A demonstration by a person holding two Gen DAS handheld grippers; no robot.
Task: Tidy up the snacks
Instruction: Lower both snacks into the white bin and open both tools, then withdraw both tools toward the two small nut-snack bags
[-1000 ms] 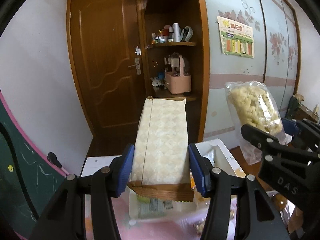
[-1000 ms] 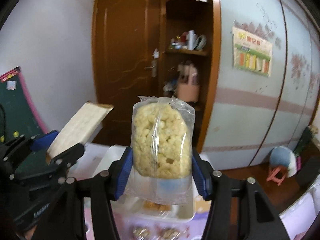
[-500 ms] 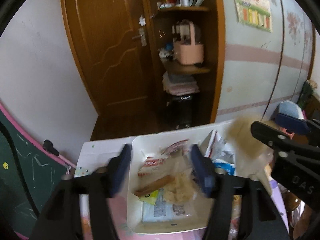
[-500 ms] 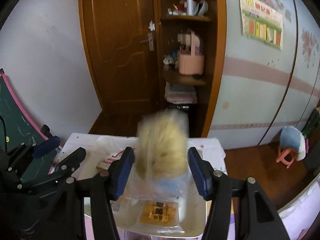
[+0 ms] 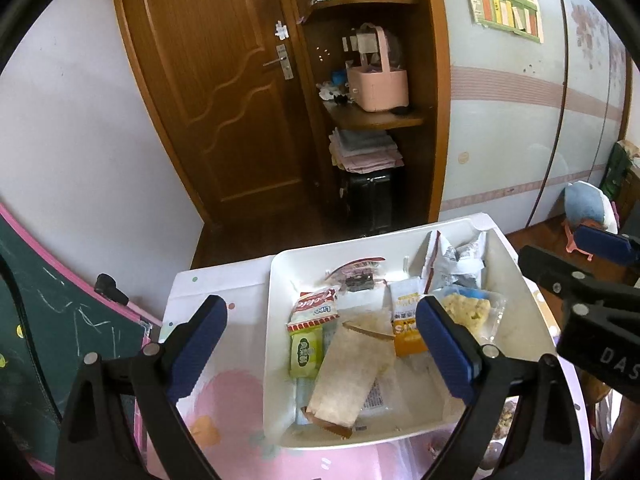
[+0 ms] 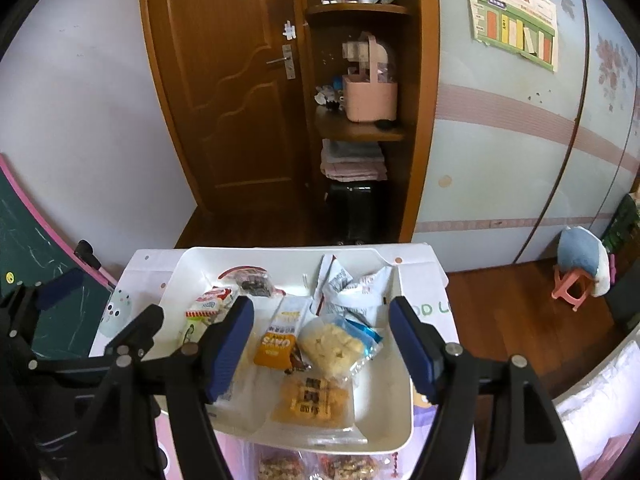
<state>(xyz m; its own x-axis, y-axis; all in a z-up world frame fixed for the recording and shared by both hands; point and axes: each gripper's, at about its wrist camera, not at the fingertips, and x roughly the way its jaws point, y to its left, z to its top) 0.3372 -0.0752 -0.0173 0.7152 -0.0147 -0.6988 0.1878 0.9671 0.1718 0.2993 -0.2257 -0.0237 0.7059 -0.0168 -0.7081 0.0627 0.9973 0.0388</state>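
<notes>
1. Landmark: the white tray (image 5: 276, 320) on the counter (image 5: 224, 280), which carries a pale patterned cloth. All placements below are given relative to this tray.

2. Left tongs (image 5: 320, 344): the jaws have just been opening and now stand wide apart. Nothing is between the pads; no grip is held.

3. Right tongs (image 6: 322, 344): the jaws have just been opening, to a moderate gap. The pads touch nothing.

4. The tan wafer packet (image 5: 352, 376) lies flat inside the tray, at its near left part, resting on other wrappers. Its long axis runs from the tray's near rim obliquely toward the far right. It sits directly below and between the left jaws.

5. The clear rice-puff bag (image 6: 332, 344) lies inside the tray, at its middle right, beside an orange oat bar (image 6: 276, 344) and above a yellow biscuit pack (image 6: 310, 400). It sits below the right jaws, touching neither.

6. Judgement: both items appear deposited, so this part of the task seems done. More snacks (image 6: 280, 470) show just beyond the tray's near rim, under the right tongs; that hand appears the nearer for the next pick. Their kind is too cropped to tell.
</notes>
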